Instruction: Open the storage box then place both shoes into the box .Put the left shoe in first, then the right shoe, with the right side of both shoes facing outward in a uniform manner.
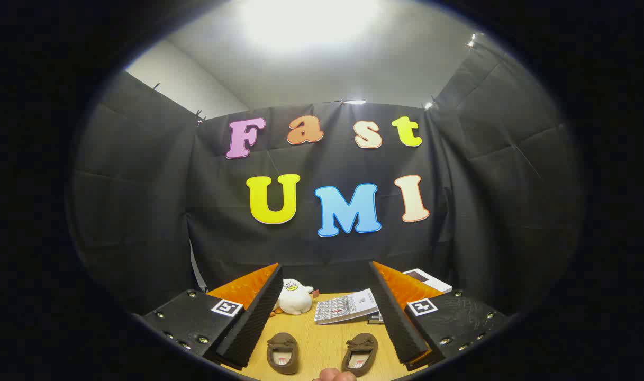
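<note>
Surface: a pale wooden table (322,344) lay between the fingers.
Room: black cloth walls, white ceiling, bright lamp overhead.
Gripper (322,328): held level, fingers spread wide and holding nothing.
Left shoe (282,353): brown, between the fingers, nearer the left one.
Right shoe (360,353): beside it, nearer the right finger.
Beyond them: a white plush duck (294,297) and a printed booklet (346,307).
Hand (334,375): a fingertip showed just below the shoes.
</note>
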{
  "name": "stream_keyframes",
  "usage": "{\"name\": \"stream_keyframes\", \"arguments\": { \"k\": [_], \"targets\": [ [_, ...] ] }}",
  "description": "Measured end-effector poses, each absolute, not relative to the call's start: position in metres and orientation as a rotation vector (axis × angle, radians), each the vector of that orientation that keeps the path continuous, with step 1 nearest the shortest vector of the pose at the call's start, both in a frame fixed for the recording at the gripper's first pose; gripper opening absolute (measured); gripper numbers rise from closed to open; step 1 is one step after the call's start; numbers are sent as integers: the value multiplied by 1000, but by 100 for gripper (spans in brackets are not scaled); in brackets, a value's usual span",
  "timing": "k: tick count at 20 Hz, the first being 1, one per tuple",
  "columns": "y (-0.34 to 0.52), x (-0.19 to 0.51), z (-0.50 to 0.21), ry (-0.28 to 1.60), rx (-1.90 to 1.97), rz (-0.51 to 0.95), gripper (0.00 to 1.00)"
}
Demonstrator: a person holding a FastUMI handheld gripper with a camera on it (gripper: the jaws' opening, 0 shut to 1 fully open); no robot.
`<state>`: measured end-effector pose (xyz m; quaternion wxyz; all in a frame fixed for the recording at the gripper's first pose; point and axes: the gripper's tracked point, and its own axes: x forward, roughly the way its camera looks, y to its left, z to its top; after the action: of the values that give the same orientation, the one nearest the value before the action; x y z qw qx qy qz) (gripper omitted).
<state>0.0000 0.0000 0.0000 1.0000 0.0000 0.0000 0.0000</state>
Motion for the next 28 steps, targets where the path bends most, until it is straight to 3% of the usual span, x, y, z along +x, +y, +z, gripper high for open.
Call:
{"name": "stream_keyframes", "arguments": {
  "k": [28],
  "targets": [
    [-36, 21, -11, 28, -43, -72, 97]
  ]
}}
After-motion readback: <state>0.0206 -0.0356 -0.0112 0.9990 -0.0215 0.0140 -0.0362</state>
